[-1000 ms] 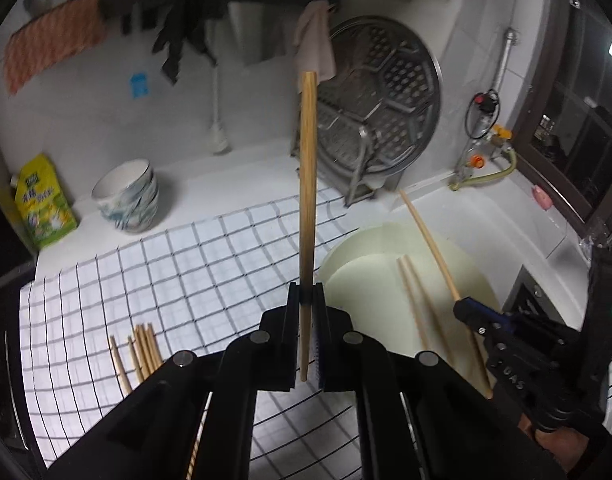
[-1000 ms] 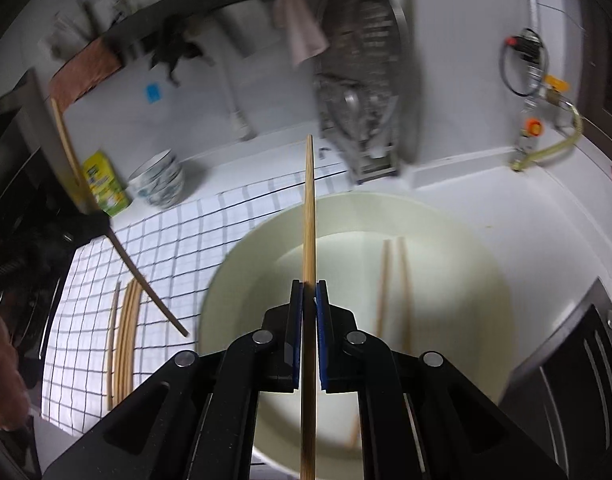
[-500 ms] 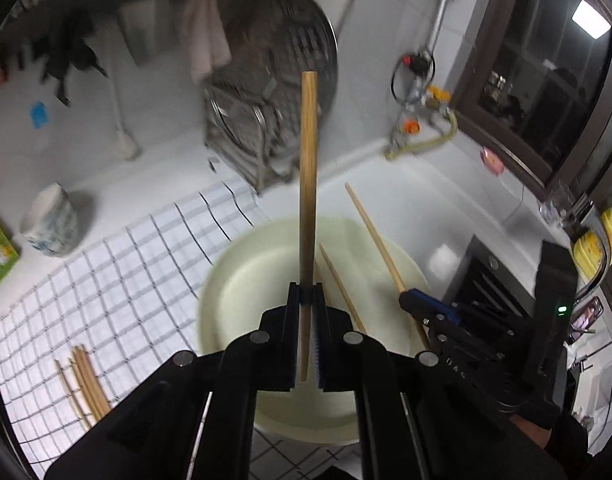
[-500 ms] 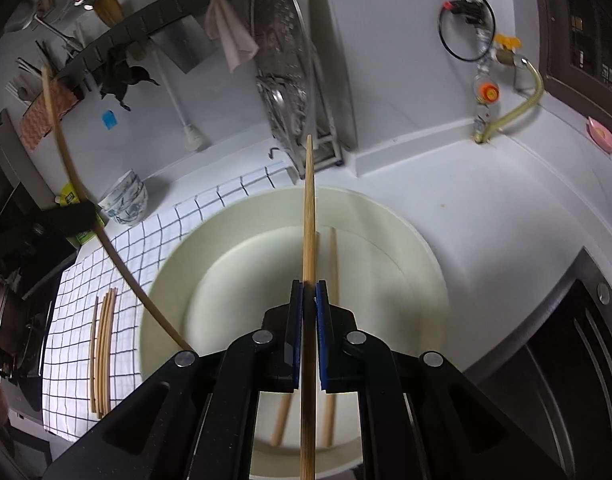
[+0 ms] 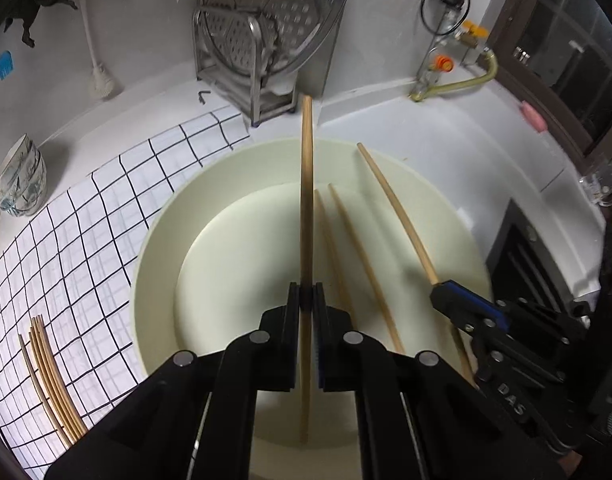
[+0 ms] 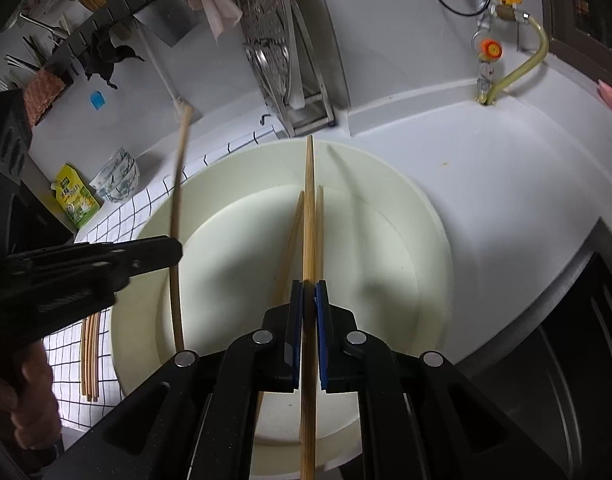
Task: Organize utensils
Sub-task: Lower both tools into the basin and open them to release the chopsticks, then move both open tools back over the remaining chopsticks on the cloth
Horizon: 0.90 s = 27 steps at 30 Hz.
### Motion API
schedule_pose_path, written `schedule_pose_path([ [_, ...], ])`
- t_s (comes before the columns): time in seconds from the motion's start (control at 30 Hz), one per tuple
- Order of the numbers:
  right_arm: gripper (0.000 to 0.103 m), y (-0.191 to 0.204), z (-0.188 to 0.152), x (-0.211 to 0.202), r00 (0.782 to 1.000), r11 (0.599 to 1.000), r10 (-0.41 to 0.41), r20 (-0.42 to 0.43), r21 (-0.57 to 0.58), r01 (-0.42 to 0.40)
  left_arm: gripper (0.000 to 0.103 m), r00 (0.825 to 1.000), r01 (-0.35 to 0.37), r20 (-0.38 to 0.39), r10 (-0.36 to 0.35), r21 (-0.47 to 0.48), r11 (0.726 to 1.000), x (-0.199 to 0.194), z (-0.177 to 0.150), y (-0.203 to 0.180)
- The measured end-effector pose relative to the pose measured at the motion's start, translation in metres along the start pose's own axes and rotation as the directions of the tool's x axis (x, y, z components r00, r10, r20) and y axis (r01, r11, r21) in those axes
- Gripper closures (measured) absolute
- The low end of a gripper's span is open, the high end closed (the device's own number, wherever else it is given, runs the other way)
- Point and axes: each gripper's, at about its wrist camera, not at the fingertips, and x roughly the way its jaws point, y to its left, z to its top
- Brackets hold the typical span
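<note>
The cream basin (image 5: 154, 240) held two loose chopsticks (image 5: 361, 264). Above it, the left gripper (image 5: 306, 300) was clamped on one chopstick (image 5: 306, 200), and the right gripper (image 6: 307, 292) was clamped on another chopstick (image 6: 309, 216), each stick running forward between closed jaws.

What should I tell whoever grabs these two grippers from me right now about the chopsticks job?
Left gripper: shut on one chopstick, held over the basin.
Right gripper: shut on another chopstick, also over the basin.
Two loose chopsticks lie in the basin.
A bundle of chopsticks lies side by side on the checked cloth, left of the basin.
Done: that bundle is laid out.
Left: probably lay the two held sticks beside the bundle, then fetch the two from the basin.
</note>
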Motion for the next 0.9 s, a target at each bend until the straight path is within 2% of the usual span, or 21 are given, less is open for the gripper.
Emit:
schedule_pose_path([
  [0.17,0.097,-0.002,-0.003,0.011,1.000,1.000,0.005,-0.021,0.005,-0.005,0.096,0.999,-0.051,-0.014,0.051,0.003,0.999,0.019,-0.001,0.002],
  [0.33,0.096,-0.002,-0.004,0.013,0.999,1.000,0.005,-0.032,0.013,-0.004,0.095,0.996,-0.093,-0.007,0.093,0.002,0.996,0.020,-0.001,0.005],
  [0.37,0.093,-0.002,-0.003,0.011,1.000,1.000,0.006,-0.025,0.013,-0.005,0.090,0.995,-0.102,-0.004,0.102,-0.002,0.995,0.018,-0.002,0.006],
  [0.43,0.084,-0.002,-0.002,0.006,1.000,1.000,0.001,-0.011,0.018,-0.001,0.075,0.994,-0.107,0.004,0.107,-0.015,0.994,0.015,-0.002,0.010],
  [0.5,0.083,-0.001,0.000,0.001,1.000,1.000,-0.012,0.003,0.016,0.012,0.050,0.993,-0.117,0.024,0.118,-0.033,0.993,0.008,-0.004,0.015],
  [0.53,0.083,-0.001,0.001,0.000,1.000,1.000,-0.015,0.005,0.016,0.015,0.047,0.992,-0.121,0.040,0.123,-0.043,0.992,0.004,-0.005,0.018],
  [0.73,0.078,0.001,0.001,-0.012,1.000,0.999,-0.021,0.013,0.028,0.021,0.042,0.986,-0.142,0.079,0.147,-0.061,0.988,-0.019,-0.008,0.031],
  [0.9,0.076,0.020,0.001,-0.020,1.000,1.000,-0.017,0.020,0.006,0.017,0.039,0.980,-0.156,0.112,0.163,-0.073,0.985,-0.044,-0.015,0.046],
])
